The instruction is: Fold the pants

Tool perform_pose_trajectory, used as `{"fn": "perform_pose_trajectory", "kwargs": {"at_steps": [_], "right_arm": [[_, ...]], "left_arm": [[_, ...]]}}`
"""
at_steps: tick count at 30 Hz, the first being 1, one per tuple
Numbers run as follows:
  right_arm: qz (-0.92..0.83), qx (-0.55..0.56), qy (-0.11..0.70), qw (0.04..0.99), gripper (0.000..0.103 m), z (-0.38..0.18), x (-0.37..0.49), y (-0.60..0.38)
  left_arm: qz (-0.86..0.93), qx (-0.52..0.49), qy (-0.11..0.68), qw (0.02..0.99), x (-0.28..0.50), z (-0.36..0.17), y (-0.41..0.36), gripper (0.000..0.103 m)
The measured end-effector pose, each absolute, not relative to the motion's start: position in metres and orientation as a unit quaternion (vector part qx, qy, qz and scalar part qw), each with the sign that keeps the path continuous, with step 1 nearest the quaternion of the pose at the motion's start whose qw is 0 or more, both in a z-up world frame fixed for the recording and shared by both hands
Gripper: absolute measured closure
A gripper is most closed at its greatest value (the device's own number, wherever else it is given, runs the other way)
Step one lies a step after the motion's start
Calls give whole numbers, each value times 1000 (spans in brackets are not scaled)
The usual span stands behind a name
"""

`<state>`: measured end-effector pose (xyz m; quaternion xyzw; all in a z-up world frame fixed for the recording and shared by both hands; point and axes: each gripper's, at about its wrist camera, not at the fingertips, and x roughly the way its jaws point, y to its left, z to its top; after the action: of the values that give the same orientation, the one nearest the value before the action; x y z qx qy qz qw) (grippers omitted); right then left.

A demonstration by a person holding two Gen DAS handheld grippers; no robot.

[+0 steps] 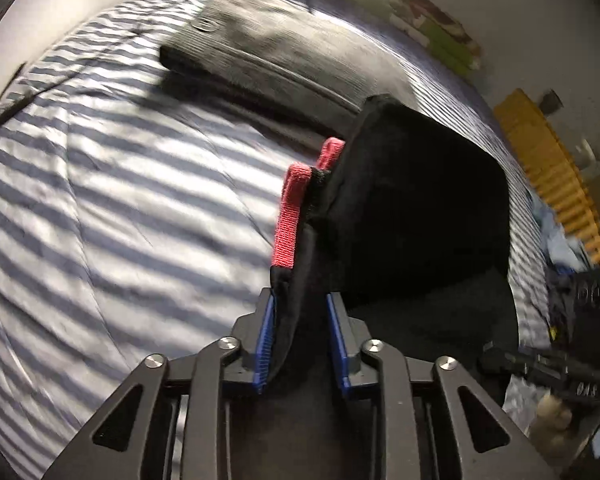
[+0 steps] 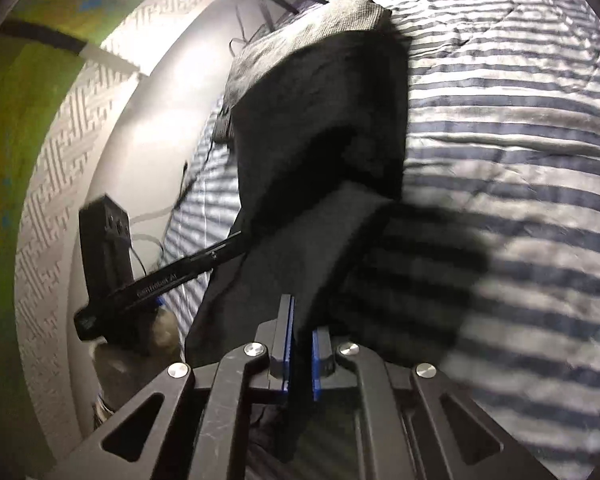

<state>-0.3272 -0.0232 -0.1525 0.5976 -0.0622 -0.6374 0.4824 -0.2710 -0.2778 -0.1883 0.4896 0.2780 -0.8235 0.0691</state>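
The black pants (image 1: pixel 424 208) hang lifted off a striped bed. My left gripper (image 1: pixel 300 304) is shut on their edge, where a red tape trim (image 1: pixel 288 220) runs up from the blue pads (image 1: pixel 265 344). In the right wrist view the same pants (image 2: pixel 320 120) drape away from my right gripper (image 2: pixel 302 332), which is shut on a fold of the black cloth. The other gripper (image 2: pixel 148 280) shows at the left of that view, its tip touching the pants' edge. A grey folded garment (image 1: pixel 260 48) lies further up the bed.
The blue-and-white striped bedspread (image 1: pixel 120 200) fills the left and middle. A yellow slatted object (image 1: pixel 548 168) stands beyond the bed at the right. A white patterned wall (image 2: pixel 60 160) and a green surface (image 2: pixel 16 100) border the bed, with thin cables (image 2: pixel 260 0) near the top.
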Motion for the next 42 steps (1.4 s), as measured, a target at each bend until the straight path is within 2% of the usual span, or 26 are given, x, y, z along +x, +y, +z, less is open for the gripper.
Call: {"fn": "perform_pose_trajectory", "kwargs": {"at_steps": [4,6,7,9,13,17,21,23,25,26,28,31,36,38,39,40,42], "right_arm": [[-649,603,-25,464,97,-139,-322,21],[-679,589,13,438,93,-133,-317,45],[-691,583,31,426,87,-134,-315,52],[-710,577,60,400,85,-133,-313,63],[-765,508,50,393,85,-107,-298,84],[-753,480,46,448,85,-99,-264,70],[-728,492,99,468,85,-126,-233,45],[-711,505,112,476,85,-140,-222,45],[-712,501,128,474,85,-148,-210,47],[-713,500,130,475,85,-149,-209,47],[-709,504,129,477,85,-149,-205,48],[-696,505,150,488,85,-143,-198,52],[-718,495,135,471,84,-106,-210,92],[-740,486,103,452,76,-91,-231,108],[-756,478,82,439,74,-84,-246,118],[-768,471,68,428,69,-80,-259,123],[-780,465,42,418,56,-79,-284,123]], "left_arm": [[-822,513,245,10,-267,-189,-221,74],[-827,518,217,4,-272,-185,-201,71],[-833,519,193,15,-276,-180,-194,68],[-845,507,167,32,-286,-164,-201,66],[-886,441,145,-9,-303,-111,-174,66],[-881,441,149,-88,-327,-105,-140,66],[-870,475,127,-26,-377,-135,-126,66],[-863,484,147,8,-388,-155,-148,70],[-863,477,163,29,-397,-162,-166,69],[-864,474,167,43,-399,-163,-170,67],[-858,476,178,74,-404,-169,-182,48],[-850,472,220,83,-384,-168,-207,49],[-866,454,204,52,-331,-130,-218,50],[-865,450,218,40,-305,-123,-224,43],[-862,450,229,35,-293,-122,-227,31],[-860,450,239,31,-275,-116,-232,25],[-850,456,263,16,-255,-118,-240,23]]}}
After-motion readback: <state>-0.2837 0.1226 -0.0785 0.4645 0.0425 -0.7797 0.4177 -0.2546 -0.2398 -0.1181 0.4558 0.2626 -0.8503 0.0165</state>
